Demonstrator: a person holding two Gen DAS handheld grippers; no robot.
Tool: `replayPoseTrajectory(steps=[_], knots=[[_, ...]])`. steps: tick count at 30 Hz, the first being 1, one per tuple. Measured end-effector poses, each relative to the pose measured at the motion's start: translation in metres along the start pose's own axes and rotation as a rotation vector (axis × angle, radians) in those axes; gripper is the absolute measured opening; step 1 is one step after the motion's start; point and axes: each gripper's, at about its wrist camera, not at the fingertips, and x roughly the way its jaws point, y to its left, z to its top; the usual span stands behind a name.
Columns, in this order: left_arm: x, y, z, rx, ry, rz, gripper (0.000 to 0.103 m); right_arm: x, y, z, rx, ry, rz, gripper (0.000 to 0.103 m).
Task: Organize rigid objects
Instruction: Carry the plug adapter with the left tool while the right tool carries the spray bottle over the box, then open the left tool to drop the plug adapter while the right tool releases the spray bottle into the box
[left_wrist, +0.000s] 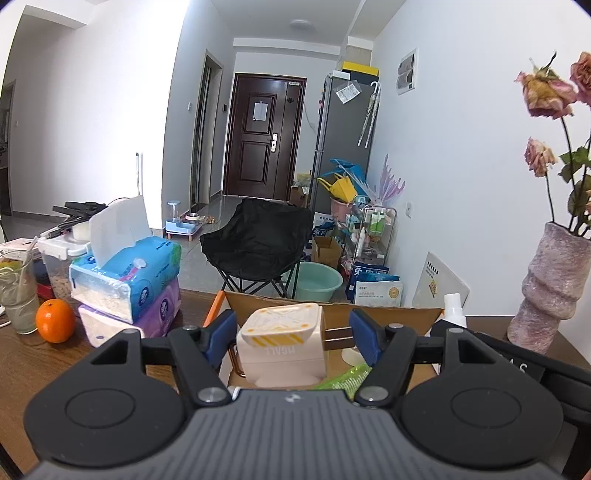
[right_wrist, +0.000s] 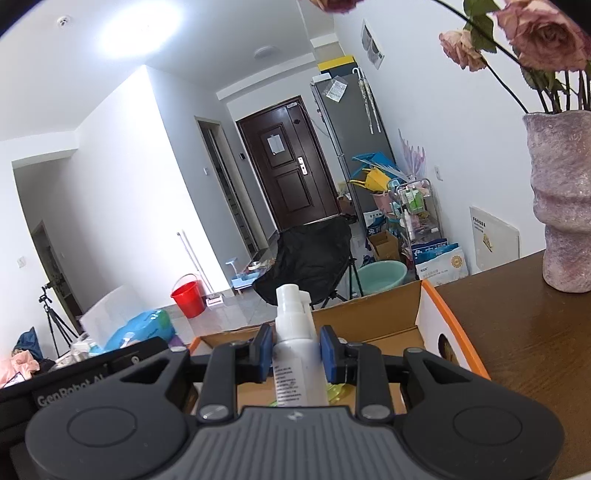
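While over the cardboard box (left_wrist: 332, 314): left gripper (left_wrist: 295, 341) gripping plug adapter (left_wrist: 280, 339); right gripper (right_wrist: 295, 352) clamping spray bottle (right_wrist: 295, 350).

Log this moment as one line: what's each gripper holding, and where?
left gripper: shut on plug adapter | right gripper: shut on spray bottle | both above open cardboard box

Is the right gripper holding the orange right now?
No, the right gripper is shut on a white spray bottle above the cardboard box; the orange sits on the table.
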Motion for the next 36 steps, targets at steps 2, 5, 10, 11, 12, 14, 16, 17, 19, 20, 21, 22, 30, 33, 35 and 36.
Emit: replayPoseTrajectory(steps=[2,5,10,11,12,14,16,17,19,20,21,22,30,33,35,36], knots=[[0.009,-0.001,0.001,0.003,0.007,0.003,0.068,0.008,-0.002,0.003,-0.003,0.004,-0.012,0.026],[0.022,0.000,0.001,0.005,0.022,0.012,0.068,0.018,-0.007,0.004,-0.007,0.011,-0.030,0.027],[0.040,0.002,-0.003,0.011,0.057,0.029,0.068,0.034,-0.013,0.002,-0.016,0.034,-0.061,0.027],[0.043,0.003,-0.004,0.013,0.066,0.029,0.069,0.036,-0.015,0.002,-0.019,0.042,-0.064,0.027],[0.045,0.004,-0.005,0.014,0.078,0.026,0.069,0.040,-0.017,0.002,-0.020,0.051,-0.069,0.027],[0.050,0.003,-0.009,0.016,0.108,0.029,0.069,0.046,-0.021,-0.001,-0.017,0.071,-0.097,0.028],[0.052,0.002,-0.011,0.028,0.115,0.046,0.081,0.051,-0.023,-0.001,-0.024,0.084,-0.126,0.033],[0.051,0.002,-0.012,0.028,0.111,0.058,0.087,0.052,-0.025,-0.001,-0.020,0.092,-0.140,0.054],[0.050,0.003,-0.012,0.022,0.094,0.077,0.100,0.050,-0.030,0.000,-0.006,0.070,-0.167,0.089],[0.049,0.004,-0.012,0.018,0.089,0.079,0.101,0.047,-0.030,0.000,-0.005,0.042,-0.186,0.098],[0.049,0.005,-0.011,0.012,0.088,0.080,0.103,0.043,-0.029,0.000,-0.012,0.017,-0.204,0.099],[0.049,0.006,-0.011,0.005,0.086,0.083,0.103,0.041,-0.030,0.001,-0.019,0.009,-0.209,0.101],[0.050,0.007,-0.012,-0.002,0.102,0.108,0.103,0.034,-0.038,0.004,-0.025,0.003,-0.223,0.103],[0.047,0.006,-0.012,-0.002,0.099,0.110,0.103,0.030,-0.036,0.006,-0.036,0.002,-0.228,0.103],[0.044,0.006,-0.014,0.004,0.097,0.107,0.103,0.023,-0.035,0.005,-0.047,-0.002,-0.233,0.103],[0.043,0.005,-0.014,0.008,0.097,0.108,0.103,0.021,-0.035,0.006,-0.050,-0.004,-0.236,0.103]])
